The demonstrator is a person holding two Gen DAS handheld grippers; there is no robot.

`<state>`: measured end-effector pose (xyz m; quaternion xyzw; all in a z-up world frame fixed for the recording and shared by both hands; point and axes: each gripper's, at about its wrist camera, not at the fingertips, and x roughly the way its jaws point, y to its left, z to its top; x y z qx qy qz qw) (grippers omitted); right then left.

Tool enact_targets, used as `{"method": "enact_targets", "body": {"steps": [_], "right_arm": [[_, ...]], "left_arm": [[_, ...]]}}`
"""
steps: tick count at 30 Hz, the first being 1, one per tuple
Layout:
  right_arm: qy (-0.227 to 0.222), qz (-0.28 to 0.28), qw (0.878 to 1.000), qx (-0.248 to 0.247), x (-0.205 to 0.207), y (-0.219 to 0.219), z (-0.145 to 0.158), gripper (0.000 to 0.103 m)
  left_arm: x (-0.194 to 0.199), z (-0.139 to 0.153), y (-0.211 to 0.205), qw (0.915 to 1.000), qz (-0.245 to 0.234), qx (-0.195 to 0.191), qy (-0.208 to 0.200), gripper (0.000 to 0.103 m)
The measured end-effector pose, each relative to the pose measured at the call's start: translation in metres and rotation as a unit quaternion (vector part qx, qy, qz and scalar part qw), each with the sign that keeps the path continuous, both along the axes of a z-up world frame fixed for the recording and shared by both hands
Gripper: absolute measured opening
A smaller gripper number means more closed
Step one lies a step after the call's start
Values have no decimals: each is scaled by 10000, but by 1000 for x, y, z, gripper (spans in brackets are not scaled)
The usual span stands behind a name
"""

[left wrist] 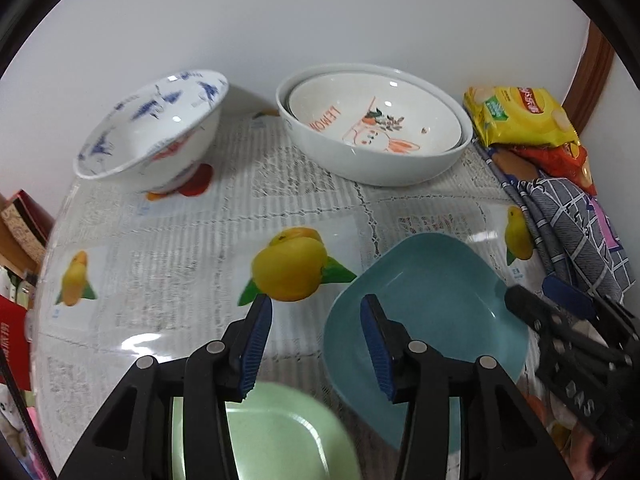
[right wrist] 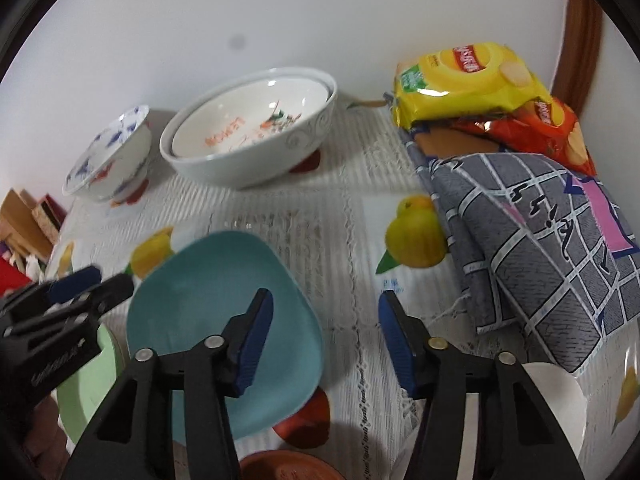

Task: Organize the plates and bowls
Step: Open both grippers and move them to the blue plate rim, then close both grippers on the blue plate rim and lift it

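A teal square plate [left wrist: 440, 300] [right wrist: 200, 280] lies on the fruit-print tablecloth [left wrist: 200, 240], with a pale green plate [left wrist: 280, 432] [right wrist: 84, 384] near its left. My left gripper [left wrist: 316, 302] is open; its right finger [left wrist: 376, 344] hangs over the teal plate's left rim. My right gripper [right wrist: 325, 298] is open too, its left finger [right wrist: 252, 344] over the plate's right part. Nothing is pressed between either pair of pads. At the back stand a blue-patterned bowl [left wrist: 152, 132] [right wrist: 108, 160] and two nested white bowls [left wrist: 376, 128] [right wrist: 248, 136], the inner one printed LEMON.
Yellow and orange snack bags [right wrist: 460, 80] and a folded grey checked cloth [right wrist: 540, 248] fill the table's right side. A brown dish [right wrist: 280, 466] and a white dish [right wrist: 560, 400] sit at the near edge. Boxes [left wrist: 24, 220] stand off the table's left. A white wall is behind.
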<state>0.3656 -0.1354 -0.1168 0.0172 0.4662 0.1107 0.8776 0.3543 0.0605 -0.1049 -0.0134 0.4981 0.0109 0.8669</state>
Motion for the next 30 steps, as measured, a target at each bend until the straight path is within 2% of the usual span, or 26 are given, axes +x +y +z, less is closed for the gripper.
{"method": "enact_targets", "body": {"steps": [6, 9, 20, 23, 25, 30], "right_arm": [[-54, 40, 9999, -98, -7, 5, -3, 51], [-86, 47, 9998, -178, -6, 7, -6, 49], [-13, -9, 9968, -804, -3, 21, -23, 36], [-5, 17, 9974, -722, -3, 22, -25, 34], [15, -5, 9970, -780, -1, 23, -28, 27], [-17, -44, 9966, -827, -1, 23, -30, 22]], "left_arm": [[6, -14, -3, 9999, -20, 88, 123, 44], [7, -19, 0, 9999, 30, -12, 167, 44], [9, -31, 1, 9997, -6, -5, 260, 43], [10, -35, 0, 9995, -73, -82, 303, 36], [11, -38, -2, 9993, -108, -96, 332, 34], [13, -40, -1, 9990, -165, -213, 368, 30]]}}
